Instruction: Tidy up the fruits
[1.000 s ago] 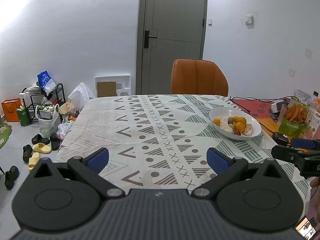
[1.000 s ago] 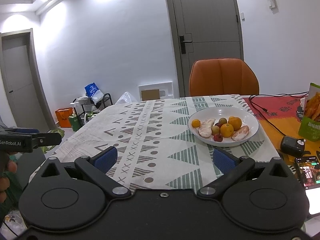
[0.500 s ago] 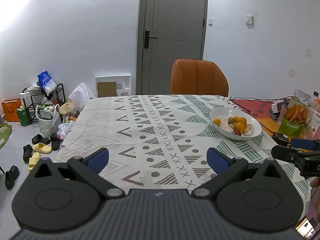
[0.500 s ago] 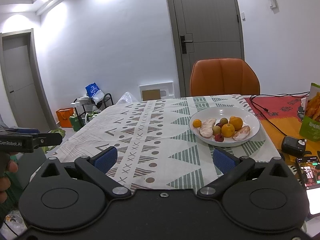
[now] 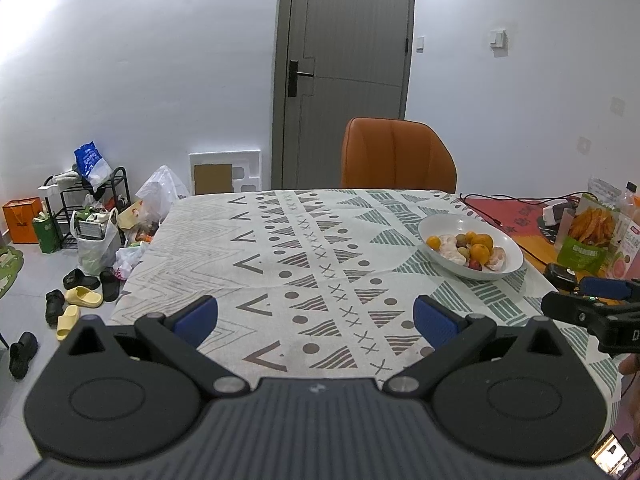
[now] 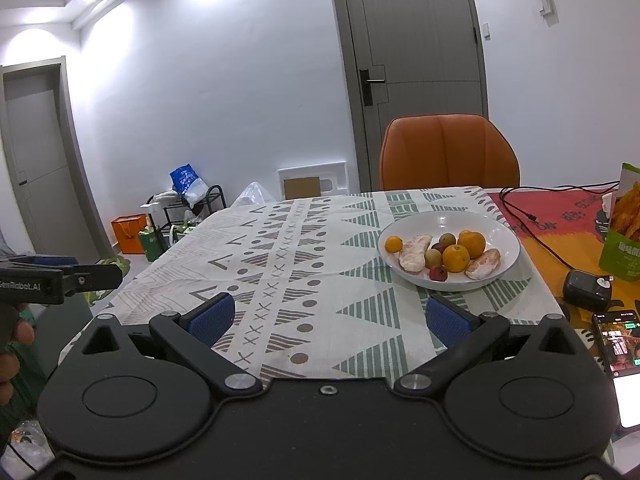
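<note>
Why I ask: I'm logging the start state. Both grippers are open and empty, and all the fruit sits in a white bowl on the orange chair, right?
Not quite. The white bowl of fruit sits on the patterned tablecloth, not the orange chair, as the right wrist view shows. The left gripper and right gripper are open and empty.

Your plate [image 6: 502, 276] sits on the table [image 6: 280, 248] ahead and right, fruit [image 6: 442, 254] piled in it. Behind the table stands a chair [image 6: 448, 152], with a door [image 6: 416, 60] behind that. A phone [image 6: 618, 356] lies at your near right, a shoe rack [image 5: 86, 196] far left.
</note>
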